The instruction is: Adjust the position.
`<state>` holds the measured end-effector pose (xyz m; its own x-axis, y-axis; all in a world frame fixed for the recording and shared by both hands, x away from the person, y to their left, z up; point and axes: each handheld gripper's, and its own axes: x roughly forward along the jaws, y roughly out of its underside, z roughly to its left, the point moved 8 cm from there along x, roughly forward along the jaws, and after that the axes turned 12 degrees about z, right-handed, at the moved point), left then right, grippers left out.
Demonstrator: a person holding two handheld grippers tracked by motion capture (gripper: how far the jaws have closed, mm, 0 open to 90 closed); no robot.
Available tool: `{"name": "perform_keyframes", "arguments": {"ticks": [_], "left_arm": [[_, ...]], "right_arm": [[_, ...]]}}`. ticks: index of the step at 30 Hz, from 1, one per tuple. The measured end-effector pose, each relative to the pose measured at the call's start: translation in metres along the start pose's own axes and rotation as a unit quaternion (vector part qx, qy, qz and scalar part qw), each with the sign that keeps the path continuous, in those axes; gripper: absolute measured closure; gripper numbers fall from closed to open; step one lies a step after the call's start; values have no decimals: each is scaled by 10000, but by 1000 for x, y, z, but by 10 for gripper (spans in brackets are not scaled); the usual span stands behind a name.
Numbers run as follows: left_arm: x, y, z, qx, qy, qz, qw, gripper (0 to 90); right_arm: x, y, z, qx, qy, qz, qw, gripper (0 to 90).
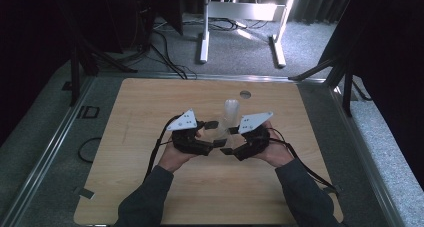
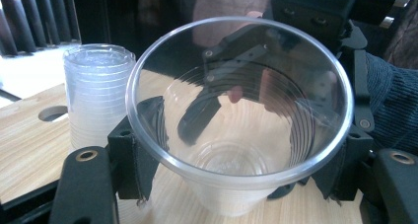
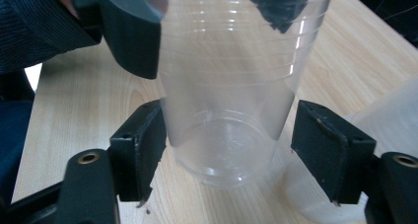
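From my remote seat I see a light wooden desk with rounded corners (image 1: pixel 150 187) and a small round cable hole (image 1: pixel 245 94) near its far edge, standing on grey carpeted floor (image 1: pixel 240 47). Metal rails (image 1: pixel 47 152) frame the desk's sides. Beyond stands a white metal table frame (image 1: pixel 240 17), lit by bright daylight, with black cables (image 1: pixel 165 52) trailing over the carpet. Dark curtains (image 1: pixel 385 52) close both sides.

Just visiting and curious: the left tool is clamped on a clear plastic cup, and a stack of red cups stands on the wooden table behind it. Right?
Not quite. The stack of cups is clear plastic, not red, as the left gripper view shows. The rest holds: the left tool is clamped on a clear plastic cup, and the stack stands on the wooden table behind it.
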<state>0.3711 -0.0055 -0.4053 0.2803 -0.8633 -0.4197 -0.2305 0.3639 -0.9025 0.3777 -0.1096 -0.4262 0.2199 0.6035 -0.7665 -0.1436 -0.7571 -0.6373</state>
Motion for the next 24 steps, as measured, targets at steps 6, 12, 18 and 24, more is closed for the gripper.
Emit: {"name": "perform_keyframes", "arguments": {"ticks": [6, 12, 18, 24], "left_arm": [[1, -2, -1, 36, 10, -42, 10000, 308], [-1, -3, -1, 11, 24, -100, 9999, 295], [-1, -5, -2, -35, 40, -200, 9998, 244], [-2, -9, -2, -169, 163, -455, 9987, 212]], "right_arm": [[5, -1, 2, 30, -92, -44, 9999, 345], [3, -2, 2, 8, -126, -121, 9998, 407], [2, -4, 2, 34, -113, -235, 9997, 410], [-2, -6, 1, 152, -168, -502, 9985, 411]]}}
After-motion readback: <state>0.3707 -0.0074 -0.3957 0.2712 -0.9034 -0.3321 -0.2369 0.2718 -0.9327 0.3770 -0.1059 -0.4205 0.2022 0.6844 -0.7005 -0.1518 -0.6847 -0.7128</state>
